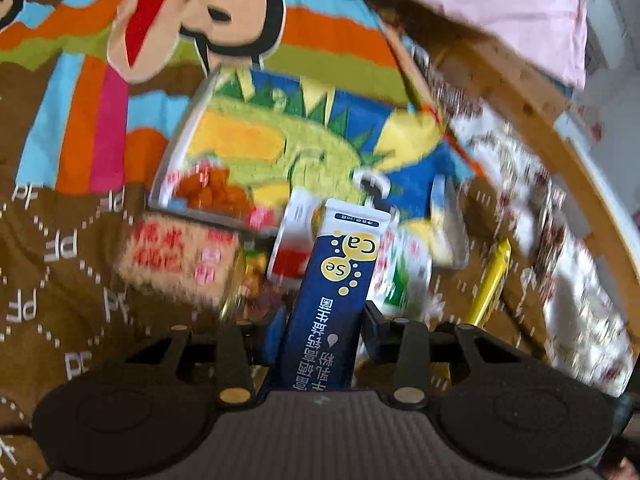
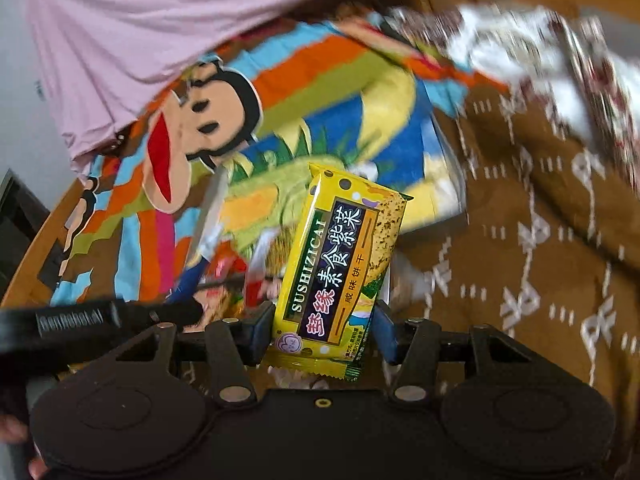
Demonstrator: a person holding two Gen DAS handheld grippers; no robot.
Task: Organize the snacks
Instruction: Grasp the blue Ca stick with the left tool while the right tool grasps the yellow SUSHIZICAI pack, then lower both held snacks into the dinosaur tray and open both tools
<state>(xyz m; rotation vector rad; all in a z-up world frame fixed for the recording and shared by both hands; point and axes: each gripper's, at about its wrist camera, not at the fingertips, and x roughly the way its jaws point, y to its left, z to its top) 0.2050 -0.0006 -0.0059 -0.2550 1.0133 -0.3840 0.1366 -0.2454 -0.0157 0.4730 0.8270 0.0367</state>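
Note:
My left gripper (image 1: 324, 320) is shut on a dark blue biscuit pack (image 1: 332, 292) printed with yellow "Ca" and "Se" bubbles, held upright above the bed. Under it lie a large durian-print snack bag (image 1: 280, 148), a tan pack with red characters (image 1: 176, 260), a red and white pack (image 1: 290, 248) and a white and green pack (image 1: 404, 276). My right gripper (image 2: 324, 328) is shut on a yellow seaweed cracker pack (image 2: 340, 264), lifted clear of the same durian-print bag (image 2: 360, 132). The left gripper's black body (image 2: 100, 320) shows at the left of the right wrist view.
The snacks lie on a brown blanket with white letters (image 1: 60, 280) and a striped cartoon monkey cover (image 1: 200, 20). A yellow tube (image 1: 490, 284) lies to the right. A floral quilt (image 1: 560, 280), a wooden bed rail (image 1: 580, 152) and a pink cloth (image 2: 160, 20) border the area.

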